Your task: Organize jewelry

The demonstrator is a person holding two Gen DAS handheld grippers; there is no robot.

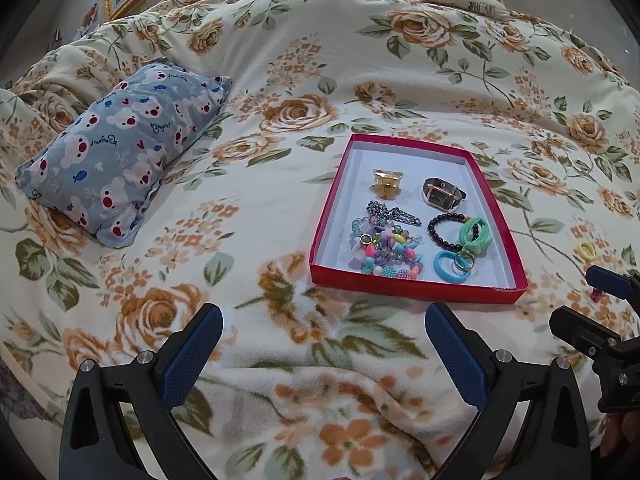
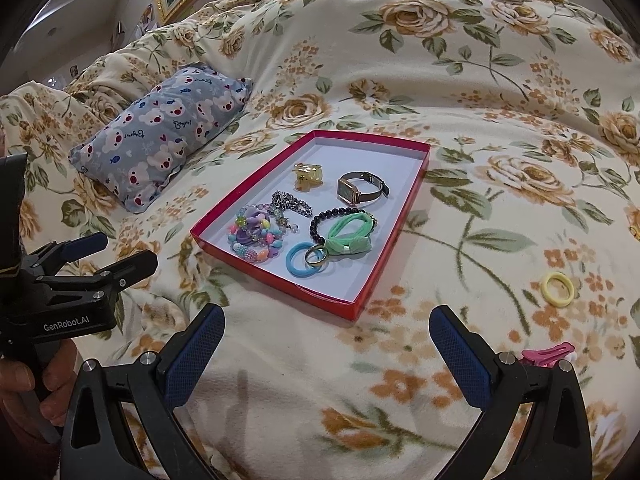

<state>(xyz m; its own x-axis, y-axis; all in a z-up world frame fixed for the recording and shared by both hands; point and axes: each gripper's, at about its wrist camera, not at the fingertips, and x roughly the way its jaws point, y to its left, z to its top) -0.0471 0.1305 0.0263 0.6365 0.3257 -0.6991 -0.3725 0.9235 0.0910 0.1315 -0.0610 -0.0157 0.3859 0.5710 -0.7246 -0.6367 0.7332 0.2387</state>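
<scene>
I judge the job mostly done: nearly all the jewelry already lies in the shallow red cardboard tray with a white floor (image 2: 360,304), which sits on the bed's cream floral blanket (image 2: 500,100). Two pieces are left outside it, both on the blanket to the tray's right: a small yellow ring-shaped hair tie (image 2: 557,283), well apart from the tray, and a pink hair clip (image 2: 549,353) lying just beyond my right tongs' right finger.

Inside the tray, the far end holds an amber claw clip (image 2: 308,177) and, beside it, a rose-gold square watch on a dark strap (image 2: 356,189). Nearer me lie a silver chain (image 2: 291,204), a heap of pastel bead bracelets (image 2: 256,240), a black bead bracelet (image 2: 326,220), a mint-green fabric band (image 2: 348,238) draped over the black beads, a blue hair tie (image 2: 302,264) and a metal ring (image 2: 317,257) overlapping it.

My left tongs (image 1: 324,352) hover above the blanket short of the tray's near edge, fingers wide apart and empty. My right tongs (image 2: 326,350) hang likewise, spread and holding nothing. I expect the pink clip or yellow tie comes next.
</scene>
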